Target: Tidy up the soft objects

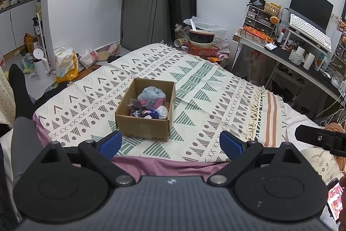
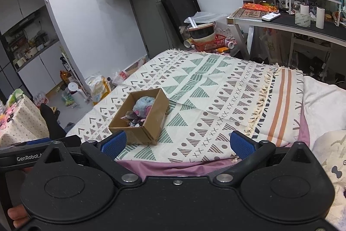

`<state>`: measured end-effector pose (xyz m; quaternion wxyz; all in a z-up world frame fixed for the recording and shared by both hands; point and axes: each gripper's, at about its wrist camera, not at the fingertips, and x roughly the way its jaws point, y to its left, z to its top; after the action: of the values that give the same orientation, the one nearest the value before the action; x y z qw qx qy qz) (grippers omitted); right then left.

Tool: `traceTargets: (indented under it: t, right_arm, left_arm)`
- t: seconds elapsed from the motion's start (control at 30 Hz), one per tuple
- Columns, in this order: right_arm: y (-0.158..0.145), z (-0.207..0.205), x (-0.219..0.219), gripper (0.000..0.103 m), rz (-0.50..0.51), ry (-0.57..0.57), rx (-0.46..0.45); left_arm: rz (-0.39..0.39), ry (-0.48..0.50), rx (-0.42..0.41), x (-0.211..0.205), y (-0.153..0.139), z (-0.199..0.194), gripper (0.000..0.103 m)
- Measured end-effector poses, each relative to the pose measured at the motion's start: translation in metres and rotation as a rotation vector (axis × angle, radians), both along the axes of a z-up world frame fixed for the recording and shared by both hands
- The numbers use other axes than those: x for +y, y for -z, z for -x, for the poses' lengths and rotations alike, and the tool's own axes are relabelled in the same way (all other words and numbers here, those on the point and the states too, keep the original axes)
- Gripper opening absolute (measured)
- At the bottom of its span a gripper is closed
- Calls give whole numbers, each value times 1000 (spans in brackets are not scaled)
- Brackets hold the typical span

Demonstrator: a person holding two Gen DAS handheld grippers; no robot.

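Here, a cardboard box (image 1: 145, 109) on the patterned blanket (image 1: 216, 88), roughly mid-bed, open at the top. Inside the box: a grey-blue plush toy with pink patches (image 1: 151, 97) toward the far wall, dark crinkled wrapped bundles (image 1: 138, 110) toward the near wall, a white bundle (image 1: 162, 112) at the near right corner. Nothing soft visible loose on the blanket around the box.

Left gripper (image 1: 170, 144) on the near side of the box, well short of it, blue pads spread wide, nothing between them. Right gripper (image 2: 177, 145) likewise on the near side of the box and off to its right, pads wide apart, nothing held. Part of the right tool's black body visible at the right edge of the left view.

Task judged largely done, every visible soft item lying inside the box.

Possible faults from here:
- Box pushed or slid across the blanket, caused by a pad catching the near wall on a low approach; light cardboard on loose cloth likely to shift easily.
- Plush lifted back out, caused by a pad snagging its pile while pressing contents down.
- Blanket bunched under the box, caused by dragging a finger along the cloth.
- Collision between the two tools, caused by both converging on the one narrow opening.
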<state>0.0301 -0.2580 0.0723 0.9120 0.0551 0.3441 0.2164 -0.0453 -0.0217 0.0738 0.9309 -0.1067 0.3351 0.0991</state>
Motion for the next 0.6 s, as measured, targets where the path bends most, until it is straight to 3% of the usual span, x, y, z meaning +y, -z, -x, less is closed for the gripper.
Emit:
traceTargets:
  t: [0.6]
  right_arm:
    - [-1,6,8,103,22,1,-10]
  left_arm:
    - [26,25,-7,3,9,-2,96]
